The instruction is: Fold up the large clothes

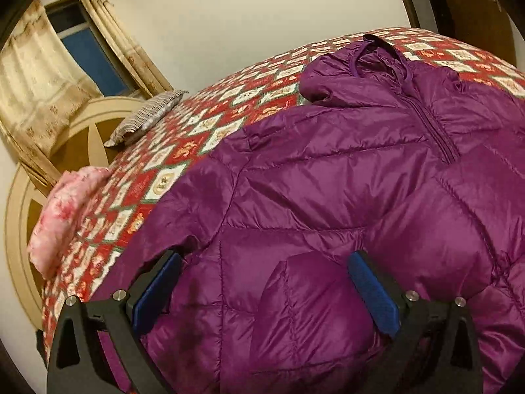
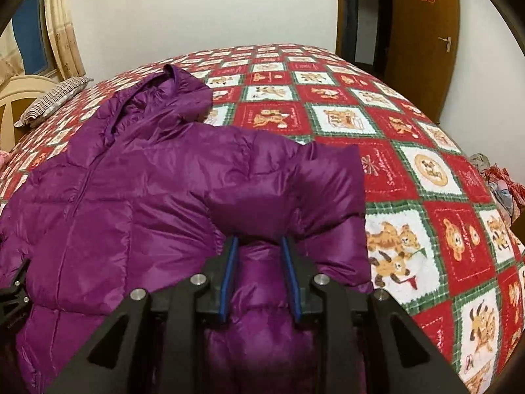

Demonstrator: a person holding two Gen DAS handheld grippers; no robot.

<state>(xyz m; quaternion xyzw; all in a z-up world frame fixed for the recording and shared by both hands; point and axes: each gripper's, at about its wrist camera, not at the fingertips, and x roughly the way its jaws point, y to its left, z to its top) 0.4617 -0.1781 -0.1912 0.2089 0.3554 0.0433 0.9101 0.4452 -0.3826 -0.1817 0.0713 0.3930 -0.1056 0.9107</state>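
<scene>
A bed (image 2: 426,170) is filling most of both views, and a red, white and green checked bedspread (image 2: 344,111) printed with bears is covering it. A purple quilted down jacket (image 1: 328,197) is lying spread on that bedspread, zip side up. In the left wrist view it is taking up the frame from about four o'clock round to nine o'clock, with its hood (image 1: 377,55) pointing toward one o'clock. In the right wrist view the jacket is sitting from nine o'clock to the centre, and one sleeve (image 2: 311,177) is reaching out toward three o'clock.

At about ten o'clock in the left wrist view, cream curtains (image 1: 36,75) are hanging beside a dark window, and a pale headboard (image 1: 82,138) is curving at nine o'clock. A wooden door (image 2: 423,32) is standing at one o'clock in the right wrist view. A pink blanket (image 1: 65,210) is bunching at the bed's edge at nine o'clock in the left wrist view, and a striped pillow (image 1: 147,118) is resting above it.

The left gripper (image 1: 262,256) is standing wide open at six o'clock, its blue pads straddling a puffy panel of the jacket without pinching it. The right gripper (image 2: 259,239) is closing narrowly on a fold of the jacket where the sleeve meets the body, fabric bulging over its blue pads (image 2: 229,275).
</scene>
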